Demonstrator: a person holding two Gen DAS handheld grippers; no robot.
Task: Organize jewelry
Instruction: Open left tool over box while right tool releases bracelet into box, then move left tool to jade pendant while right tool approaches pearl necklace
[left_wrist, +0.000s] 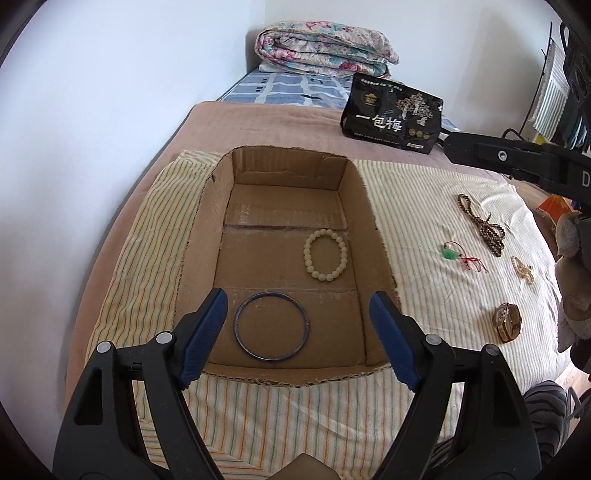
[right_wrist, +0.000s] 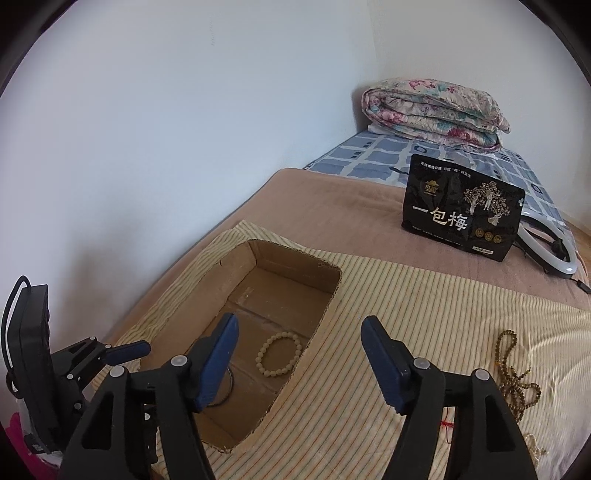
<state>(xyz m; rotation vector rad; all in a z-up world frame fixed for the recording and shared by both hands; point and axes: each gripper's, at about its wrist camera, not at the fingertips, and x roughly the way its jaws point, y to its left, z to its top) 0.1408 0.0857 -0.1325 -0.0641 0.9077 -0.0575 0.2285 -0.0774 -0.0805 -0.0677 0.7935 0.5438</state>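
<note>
Both grippers hang over the bed, jaws released and empty: the left gripper (left_wrist: 297, 310) above the box (left_wrist: 207, 229), the right gripper (right_wrist: 299, 341) at the box's right rim. In the box lie 2 pieces, a pale bead bracelet (left_wrist: 325, 254) and a dark bangle (left_wrist: 271, 325). On the striped cloth (left_wrist: 424, 221) right of the box lie a brown bead strand (left_wrist: 484, 225), a green pendant (left_wrist: 451, 253), a small chain (left_wrist: 522, 269) and a watch (left_wrist: 508, 321).

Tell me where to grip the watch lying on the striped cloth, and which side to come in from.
Likely best to grip the watch across its band, coming down from above. It rests on its side on the striped cloth, its strap forming a closed loop with the opening facing up, so one finger can drop inside the loop and one outside. The right gripper is open, empty and nearer that side.
</note>
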